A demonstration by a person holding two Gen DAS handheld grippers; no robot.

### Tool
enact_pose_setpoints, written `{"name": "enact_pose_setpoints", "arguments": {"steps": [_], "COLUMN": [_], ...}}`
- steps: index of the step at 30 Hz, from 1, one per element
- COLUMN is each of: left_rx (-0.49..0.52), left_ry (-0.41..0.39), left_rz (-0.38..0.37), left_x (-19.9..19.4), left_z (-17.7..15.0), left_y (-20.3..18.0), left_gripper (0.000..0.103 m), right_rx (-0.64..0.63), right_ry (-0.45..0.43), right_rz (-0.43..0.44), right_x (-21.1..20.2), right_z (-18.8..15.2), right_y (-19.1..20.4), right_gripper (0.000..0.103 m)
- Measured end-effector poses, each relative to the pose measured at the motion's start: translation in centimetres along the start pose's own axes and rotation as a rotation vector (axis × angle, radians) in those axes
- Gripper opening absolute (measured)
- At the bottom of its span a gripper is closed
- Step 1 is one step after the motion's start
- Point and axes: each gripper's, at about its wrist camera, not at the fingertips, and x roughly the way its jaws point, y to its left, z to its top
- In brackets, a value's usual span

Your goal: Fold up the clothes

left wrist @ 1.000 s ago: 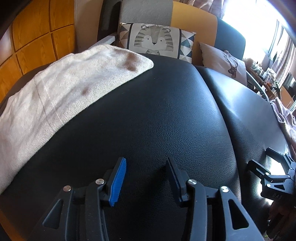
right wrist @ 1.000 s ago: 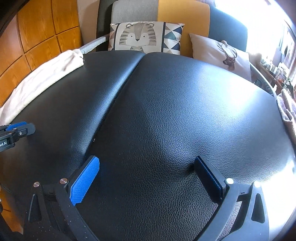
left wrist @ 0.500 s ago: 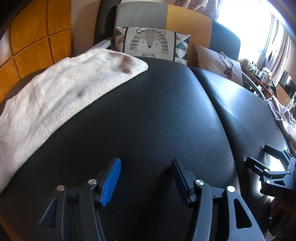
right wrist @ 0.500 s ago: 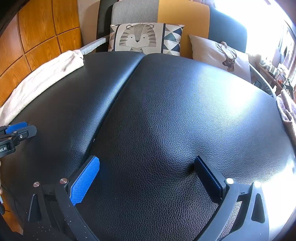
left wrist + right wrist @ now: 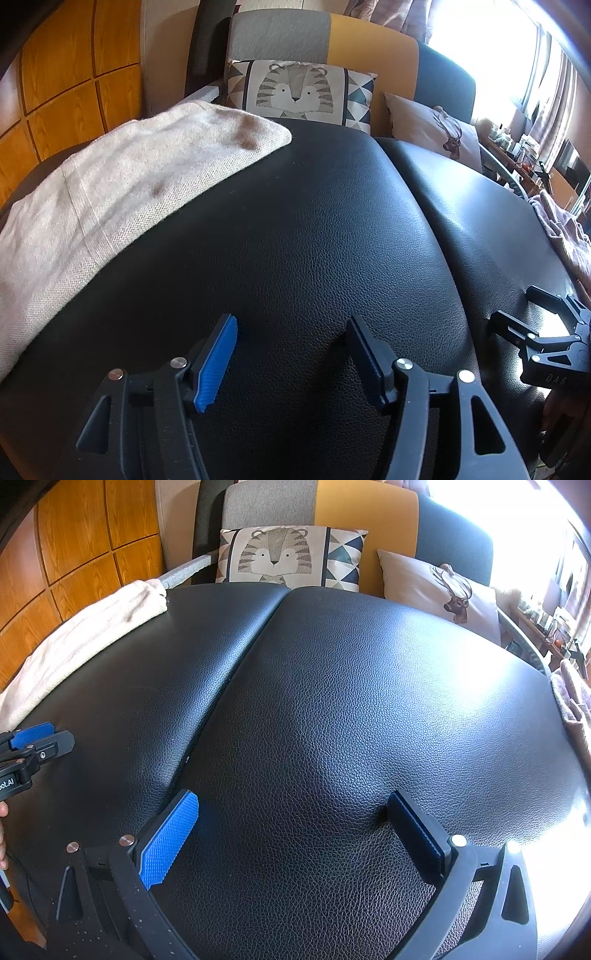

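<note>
My left gripper (image 5: 291, 325) hangs with its jaws apart and nothing between them, low over the black leather seat (image 5: 314, 240). My right gripper (image 5: 295, 805) is spread wider, also holding nothing, over the same seat. The beige knitted garment (image 5: 110, 192) lies along the seat's left edge, near the tiger cushion (image 5: 299, 92) at the back.

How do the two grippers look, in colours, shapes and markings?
Both are black plastic frames with triangular cut-outs and silver screw heads. The left gripper has two flat fingers; the ribbed blue pad shows on one. The right gripper is alike, with a dotted blue pad. White lettering, partly cut off, marks the left one's side.
</note>
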Motion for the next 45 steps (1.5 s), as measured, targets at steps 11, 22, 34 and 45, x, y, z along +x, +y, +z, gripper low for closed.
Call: {"name": "enact_pose_setpoints", "arguments": {"steps": [11,22,34,45], "left_rx": [0.006,0.009,0.01,0.01], "left_ry": [-0.004,-0.013,-0.025,-0.042], "left_rz": [-0.001,-0.001,-0.004,-0.004], "left_x": [0.05,0.08,0.02,-0.31], "left_z": [0.07,0.11,-0.02,-0.38], "left_y": [0.09,0.03,0.12,0.16], "left_gripper": [0.063,0.063,0.063,0.064], "right_rx": [0.0,0.0,0.001,0.003], "right_ry": [0.0,-0.001,-0.001,-0.001], "right_rz": [-0.001,-0.001,-0.001,0.002], "right_x": [-0.03,-0.06,-0.04,-0.02], "right_z": [0.02,-0.01,-0.03,0.05], "right_y": [0.03,-0.01,0.02,0.01], "right_gripper": [0.103,0.103,0.103,0.103]}}
